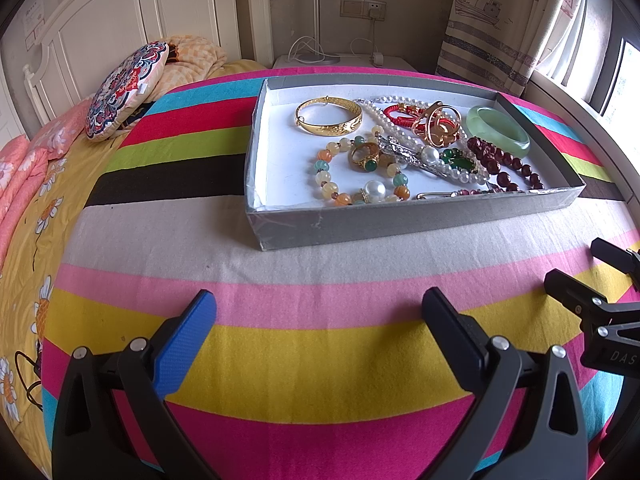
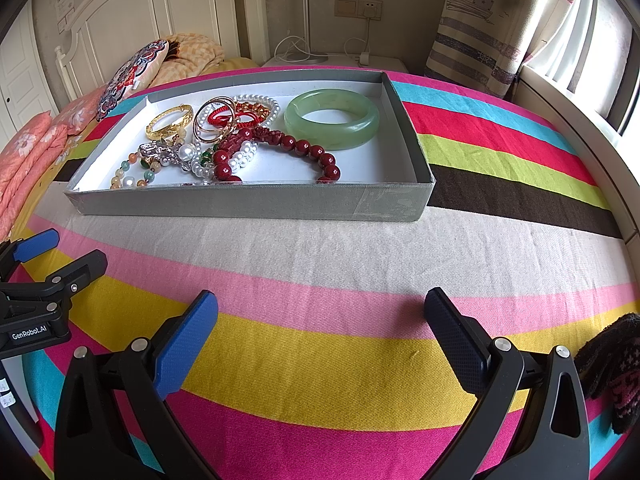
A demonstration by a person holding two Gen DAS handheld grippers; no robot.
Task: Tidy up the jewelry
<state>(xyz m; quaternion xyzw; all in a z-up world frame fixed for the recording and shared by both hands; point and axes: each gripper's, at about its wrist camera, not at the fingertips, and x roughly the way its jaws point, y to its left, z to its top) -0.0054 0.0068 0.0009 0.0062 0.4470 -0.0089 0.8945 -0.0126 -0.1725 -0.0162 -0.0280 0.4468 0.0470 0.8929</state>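
A shallow grey box [image 1: 400, 220] [image 2: 248, 202] with a white floor lies on the striped cloth. Inside it are a gold bangle [image 1: 329, 117] [image 2: 170, 122], a pale green jade bangle [image 1: 498, 131] [image 2: 332, 124], a dark red bead bracelet [image 1: 504, 168] [image 2: 280, 152], a pearl strand [image 1: 384, 118], a multicoloured bead bracelet [image 1: 332, 176], a gold ring with a green stone [image 1: 365, 158] and thin gold hoops [image 2: 212, 122]. My left gripper [image 1: 320, 316] and my right gripper [image 2: 322, 316] stand open over the cloth, well short of the box, holding nothing.
The striped cloth [image 1: 280, 360] covers a bed. A patterned cushion [image 1: 126, 88] and a folded blanket lie at the back left by the headboard. A curtain [image 2: 480, 20] and window are on the right. A dark knitted glove [image 2: 616, 368] shows at the right edge.
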